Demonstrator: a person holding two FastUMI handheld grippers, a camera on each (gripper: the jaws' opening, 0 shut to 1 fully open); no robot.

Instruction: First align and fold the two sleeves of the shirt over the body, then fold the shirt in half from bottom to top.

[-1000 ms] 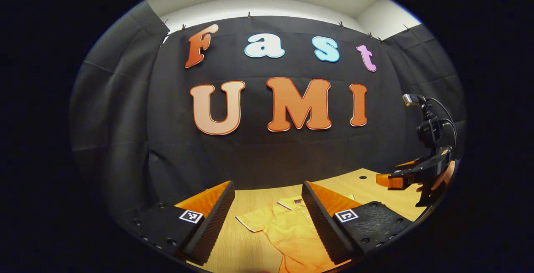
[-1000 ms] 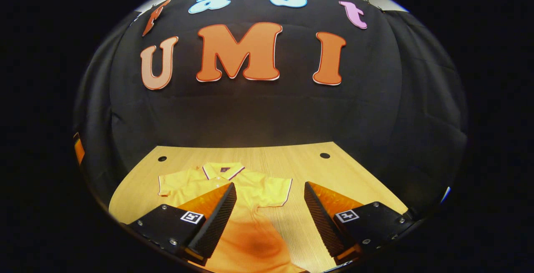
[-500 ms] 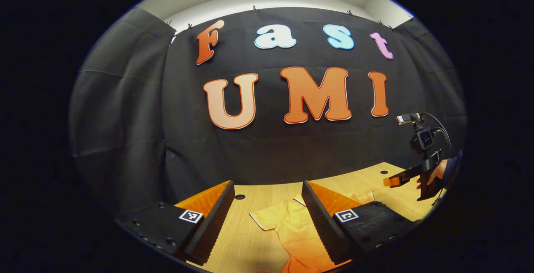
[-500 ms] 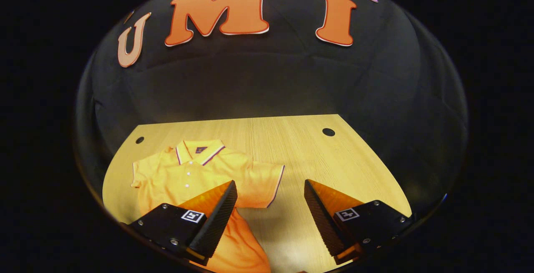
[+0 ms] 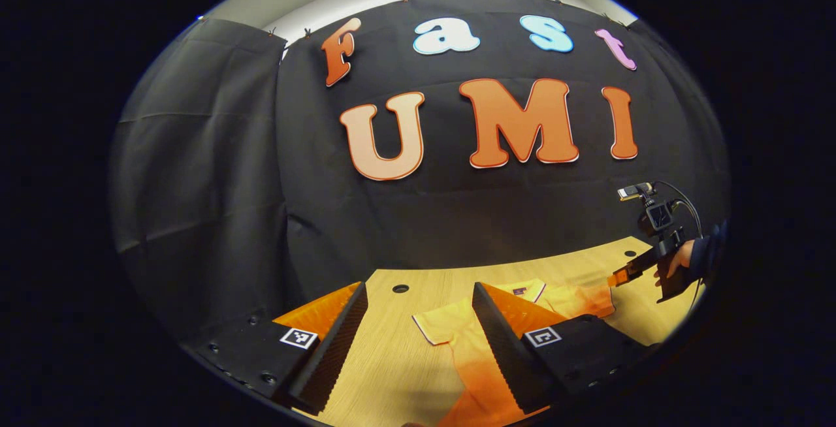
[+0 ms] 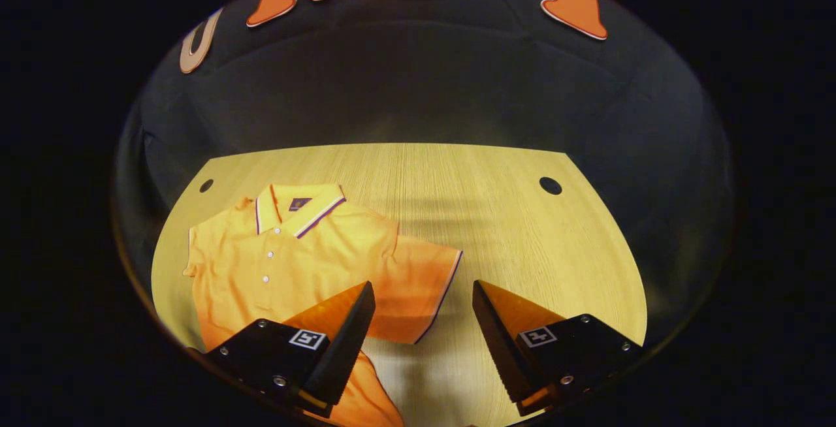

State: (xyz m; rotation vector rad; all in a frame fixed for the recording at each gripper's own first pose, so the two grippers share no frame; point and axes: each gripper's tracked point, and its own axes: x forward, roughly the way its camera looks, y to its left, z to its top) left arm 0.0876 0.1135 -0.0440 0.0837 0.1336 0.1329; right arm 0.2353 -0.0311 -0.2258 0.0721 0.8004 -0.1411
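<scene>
An orange-yellow polo shirt (image 6: 294, 264) lies face up on the wooden table (image 6: 509, 237), its striped collar (image 6: 297, 205) toward the far wall. In the right gripper view my right gripper (image 6: 421, 309) is open, and the shirt's near sleeve (image 6: 418, 283) with its dark-trimmed hem lies just ahead between the fingers. In the left gripper view my left gripper (image 5: 418, 322) is open above the table. The shirt (image 5: 457, 342) shows between its fingers, partly hidden by one finger. Farther right, a hand (image 5: 679, 260) holds the right gripper (image 5: 624, 277) over the shirt's far side.
Two round holes (image 6: 206, 185) (image 6: 550, 185) sit near the table's back corners, and another hole (image 5: 400, 288) shows ahead of the left gripper. Black cloth walls close the table at the back and both sides. Bare wood (image 6: 522, 270) lies right of the shirt.
Both views have tipped downward, showing more table. The right gripper has come closer to the shirt, and the sleeve now lies between its fingers. Both grippers stay open.
</scene>
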